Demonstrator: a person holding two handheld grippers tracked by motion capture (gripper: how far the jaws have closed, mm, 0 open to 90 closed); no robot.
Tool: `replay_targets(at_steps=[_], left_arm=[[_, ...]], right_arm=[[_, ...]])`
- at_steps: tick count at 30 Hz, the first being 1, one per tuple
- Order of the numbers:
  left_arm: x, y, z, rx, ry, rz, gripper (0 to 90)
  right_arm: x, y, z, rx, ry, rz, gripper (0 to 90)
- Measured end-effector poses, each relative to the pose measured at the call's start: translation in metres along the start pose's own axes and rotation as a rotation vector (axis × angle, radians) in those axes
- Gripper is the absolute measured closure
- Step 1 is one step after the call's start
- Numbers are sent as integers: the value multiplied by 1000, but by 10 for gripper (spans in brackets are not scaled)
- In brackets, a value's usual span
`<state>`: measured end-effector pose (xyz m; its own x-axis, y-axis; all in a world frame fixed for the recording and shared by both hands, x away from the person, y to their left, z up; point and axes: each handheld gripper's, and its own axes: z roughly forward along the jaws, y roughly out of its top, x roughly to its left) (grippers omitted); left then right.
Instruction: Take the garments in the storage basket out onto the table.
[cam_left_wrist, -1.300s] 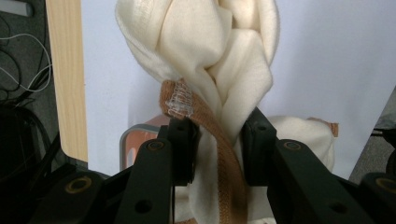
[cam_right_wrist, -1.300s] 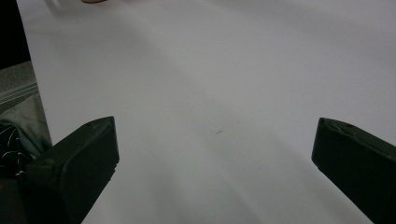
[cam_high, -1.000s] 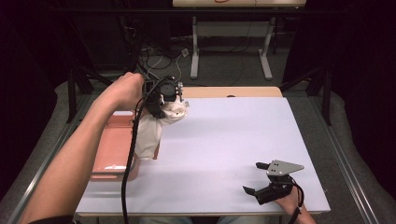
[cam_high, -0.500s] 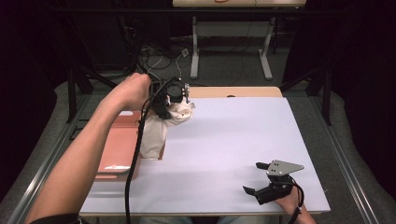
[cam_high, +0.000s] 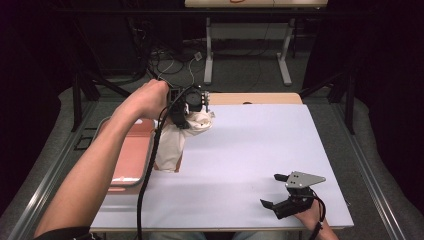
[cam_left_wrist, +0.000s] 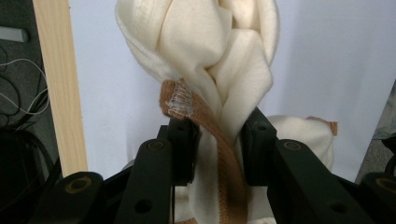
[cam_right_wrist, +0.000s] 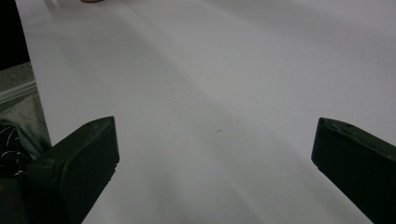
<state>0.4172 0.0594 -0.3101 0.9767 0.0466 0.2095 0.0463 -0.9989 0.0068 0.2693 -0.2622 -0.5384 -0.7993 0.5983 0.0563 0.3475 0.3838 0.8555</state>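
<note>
- Left tool (cam_high: 192, 107) clenched on one cream cloth (cam_high: 172, 145), seen in the high view near the far left part of the desk (cam_high: 250, 165); cloth hanging from the jaws down to the desk surface, beside the tray.
- In the left gripper view, cloth (cam_left_wrist: 219, 70) bunched and twisted between the two black jaws, with a tan hem band (cam_left_wrist: 215, 140) running down between them.
- Right tool (cam_high: 285, 192) released, jaws wide apart with nothing between, resting low close to the near right edge of the desk.
- One pink tray (cam_high: 132, 155) at the left edge of the desk, just beside the hanging cloth; touching or not, cannot tell.
- Wide bare room over the middle and right of the white surface, between the two tools, well apart from each other.
- One wooden strip (cam_high: 255, 98) along the far edge, just behind the left tool.
- Counted: two tools, one cloth, one tray.
</note>
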Motion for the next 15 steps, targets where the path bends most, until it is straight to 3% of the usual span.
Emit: replay_targets(at_steps=[15], left_arm=[[-2, 13, 5, -21, -10, 19, 698]], right_arm=[[0, 0, 0, -1, 0, 2, 5]])
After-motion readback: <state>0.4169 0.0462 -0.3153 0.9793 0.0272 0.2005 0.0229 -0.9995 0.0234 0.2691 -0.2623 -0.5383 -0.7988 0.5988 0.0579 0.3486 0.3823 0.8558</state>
